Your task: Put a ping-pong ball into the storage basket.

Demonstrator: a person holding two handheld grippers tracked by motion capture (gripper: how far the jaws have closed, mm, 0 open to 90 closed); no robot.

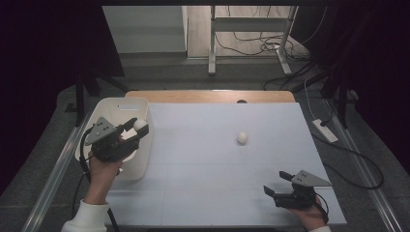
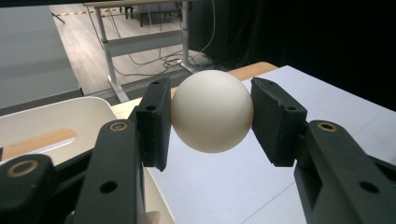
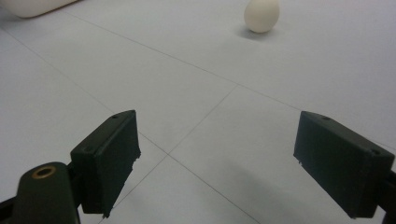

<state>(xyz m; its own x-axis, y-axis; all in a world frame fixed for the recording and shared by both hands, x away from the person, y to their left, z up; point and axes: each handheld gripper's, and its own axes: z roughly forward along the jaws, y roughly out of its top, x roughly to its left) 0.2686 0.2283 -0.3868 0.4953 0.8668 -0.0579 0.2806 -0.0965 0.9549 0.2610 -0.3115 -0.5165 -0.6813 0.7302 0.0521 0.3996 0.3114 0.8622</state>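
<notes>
The white ball (image 2: 212, 111) sits pinched between the two black pads of your left hand-held gripper (image 1: 137, 128), gripped at its widest part and carried just above the right-hand wall of the white bin (image 1: 112, 107). The bin's open cavity lies to the left of the ball and slightly beyond it in the high view, so the coming move turns on that short shift inward; judged from here, a release at the present spot risks the ball striking the rim and rolling back onto the desk (image 1: 203, 193). A round ball has no long axis, so approach angle matters little. A second ball (image 1: 242, 137) rests alone on the desk, well apart from the bin. It lies ahead and to the left of your right hand-held gripper (image 1: 275, 183), which is the nearer of the two and holds nothing, its jaws spread wide. Open desk surrounds that ball on all sides, with no obstruction between it and the gripper. The desk's front edge lies near your right hand (image 1: 309, 215).
</notes>
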